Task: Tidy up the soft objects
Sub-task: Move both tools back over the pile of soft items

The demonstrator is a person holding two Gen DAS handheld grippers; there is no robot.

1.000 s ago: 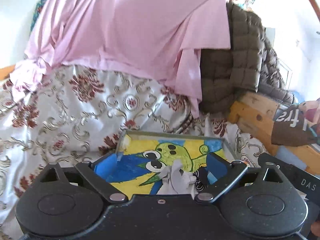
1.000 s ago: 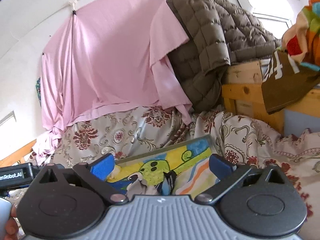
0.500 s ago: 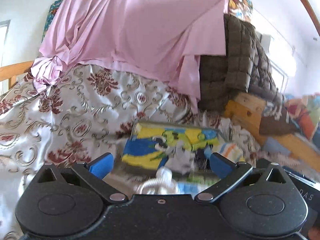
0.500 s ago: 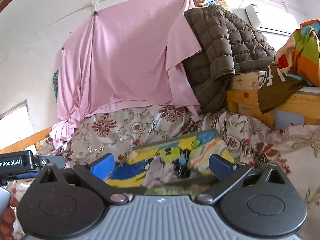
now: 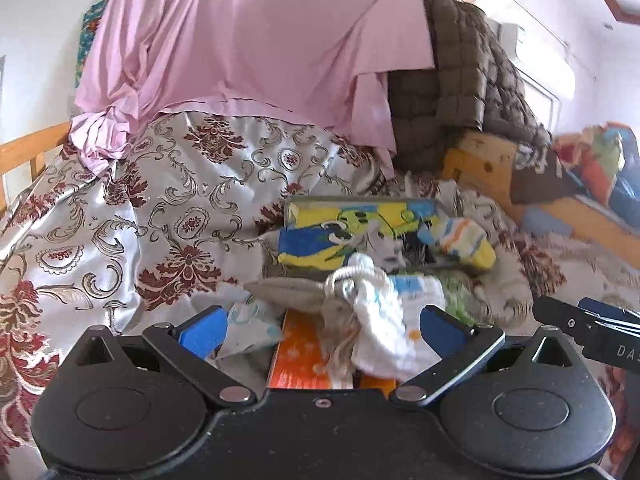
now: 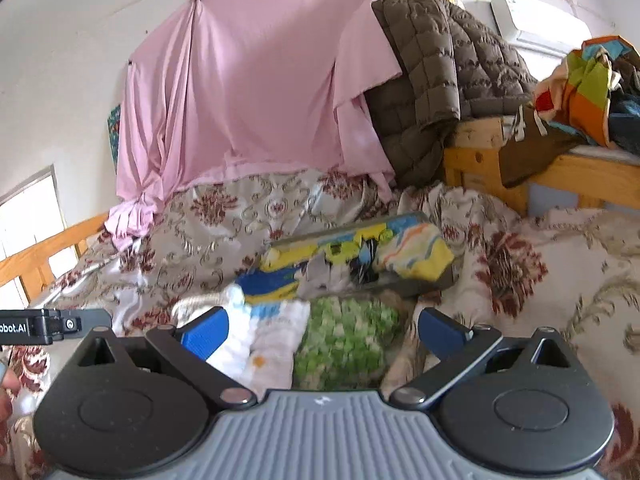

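A cartoon-printed box [image 5: 360,228] [image 6: 352,252] lies on the bed holding small clothes and a striped sock [image 5: 460,240] [image 6: 416,252] at its right end. In front of it lies a heap of soft items: a white garment [image 5: 384,320] [image 6: 264,336], a grey piece [image 5: 288,292], an orange piece [image 5: 300,352] and a green patterned cloth [image 6: 348,340]. My left gripper [image 5: 320,330] is open, with the white garment between its blue fingers [image 5: 202,330]. My right gripper [image 6: 322,330] is open over the white and green cloths.
The floral bedspread [image 5: 140,220] covers the bed. A pink sheet [image 5: 248,40] and a brown quilted jacket [image 6: 440,80] hang at the back. A wooden frame [image 6: 500,160] with colourful clothes [image 6: 580,80] stands right. A wooden rail [image 6: 52,248] is left.
Both grippers have pulled back from the box; it now sits farther away. The heap of white, grey, orange and green cloths has come into view between the fingers.
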